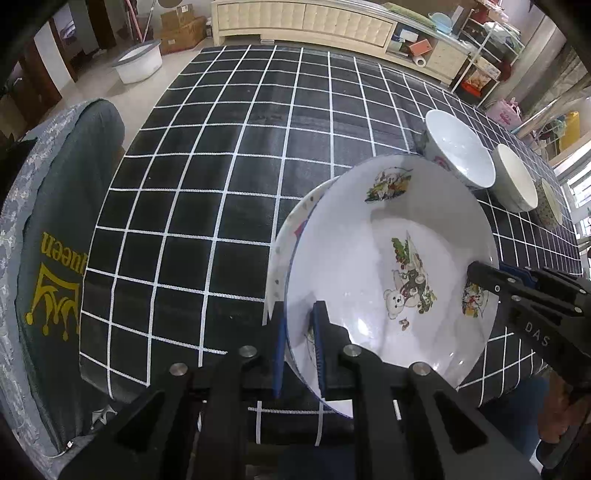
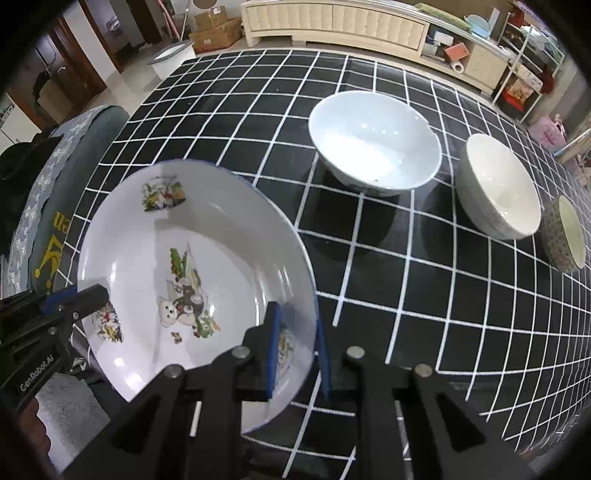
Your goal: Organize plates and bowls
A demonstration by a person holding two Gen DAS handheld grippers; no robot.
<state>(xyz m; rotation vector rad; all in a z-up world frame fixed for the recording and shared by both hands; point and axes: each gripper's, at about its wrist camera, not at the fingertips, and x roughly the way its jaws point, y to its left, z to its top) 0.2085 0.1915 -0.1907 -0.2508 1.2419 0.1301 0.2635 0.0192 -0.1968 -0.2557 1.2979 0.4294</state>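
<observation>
Item: bear-print plate (image 2: 192, 266), white with a thin blue rim, being held tilted above the near edge of the counter (image 1: 229, 155). A second plate (image 1: 291, 236) is showing just behind and under it in the left wrist view; whether the two are touching cannot be told.

Left gripper (image 1: 301, 350): pinching the plate's near-left rim between blue pads. Right gripper (image 2: 295, 354): closing over the opposite rim, one pad inside and one outside; firm contact cannot be confirmed.

Other ware: large white bowl (image 2: 373, 147), cream bowl (image 2: 498, 188) and patterned small bowl (image 2: 565, 232), standing in a row to the right, well apart from the plate.

Risks, as judged: glazed rim is likely slipping if either pinch loosens; uneven pull between the two grippers could be twisting the plate free; lowering it tilted could be chipping it against the plate beneath.

Surface: black cloth with white grid. Room: chair with crown-print cover (image 1: 55, 258) at left, cream sideboard (image 1: 303, 18) behind, cluttered shelves (image 1: 487, 55) at right.
</observation>
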